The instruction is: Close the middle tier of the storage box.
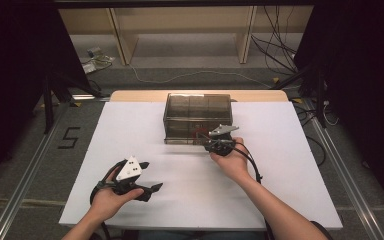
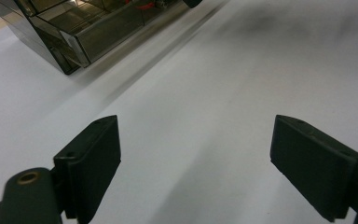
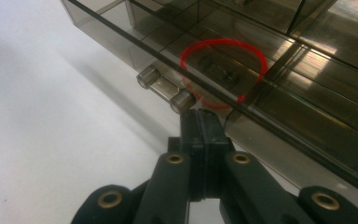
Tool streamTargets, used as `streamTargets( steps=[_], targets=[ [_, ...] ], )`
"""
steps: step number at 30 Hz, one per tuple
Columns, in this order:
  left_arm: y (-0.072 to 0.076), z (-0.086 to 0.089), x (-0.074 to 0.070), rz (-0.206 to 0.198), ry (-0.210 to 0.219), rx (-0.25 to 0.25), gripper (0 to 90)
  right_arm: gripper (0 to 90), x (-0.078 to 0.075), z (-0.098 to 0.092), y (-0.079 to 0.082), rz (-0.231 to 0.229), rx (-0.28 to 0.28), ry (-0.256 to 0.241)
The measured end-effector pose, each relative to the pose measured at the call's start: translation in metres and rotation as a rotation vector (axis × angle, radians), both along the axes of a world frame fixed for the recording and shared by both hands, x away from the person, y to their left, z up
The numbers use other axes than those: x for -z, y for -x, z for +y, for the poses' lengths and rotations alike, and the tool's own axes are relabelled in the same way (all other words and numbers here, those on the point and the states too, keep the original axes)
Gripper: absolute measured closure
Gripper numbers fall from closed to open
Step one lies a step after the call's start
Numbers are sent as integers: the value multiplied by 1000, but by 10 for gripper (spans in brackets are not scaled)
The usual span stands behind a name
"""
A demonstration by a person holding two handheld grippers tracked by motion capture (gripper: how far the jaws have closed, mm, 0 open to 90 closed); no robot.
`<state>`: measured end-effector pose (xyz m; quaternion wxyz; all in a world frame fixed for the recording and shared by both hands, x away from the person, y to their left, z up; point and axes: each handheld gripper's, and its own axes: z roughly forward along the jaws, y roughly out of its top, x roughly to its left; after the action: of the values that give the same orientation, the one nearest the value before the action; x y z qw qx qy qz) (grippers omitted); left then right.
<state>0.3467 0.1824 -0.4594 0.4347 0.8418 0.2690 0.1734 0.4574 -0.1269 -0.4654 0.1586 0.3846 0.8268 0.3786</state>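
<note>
Right tongs [image 3: 200, 122], pressed together, nose against the front edge of the smoky transparent plastic compartment box [image 1: 198, 118] at twelve o'clock on the white desk [image 1: 130, 125], its long axis three-to-nine, while left tongs [image 2: 196, 163] hover spread wide at seven o'clock.

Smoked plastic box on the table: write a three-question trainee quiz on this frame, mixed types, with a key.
1. True or false: the left gripper is open over bare table.
2. What red thing lies inside the box? A) band B) ball C) pen
3. Fill in: the right gripper has its jaws ____ at the box's front edge.
Key: 1 true; 2 A, the band; 3 shut.
</note>
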Motion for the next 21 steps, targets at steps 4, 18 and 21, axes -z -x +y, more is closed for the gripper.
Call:
streamTargets(
  steps=[4,18,21],
  targets=[
    [0,0,0,0,0,0,161,900,0,0,-1,3,6,0],
    [0,0,0,0,-1,-1,161,900,-1,1,-4,-7,12,-1],
    [0,0,0,0,-1,-1,161,900,-1,1,-5,-7,14,0]
  ],
)
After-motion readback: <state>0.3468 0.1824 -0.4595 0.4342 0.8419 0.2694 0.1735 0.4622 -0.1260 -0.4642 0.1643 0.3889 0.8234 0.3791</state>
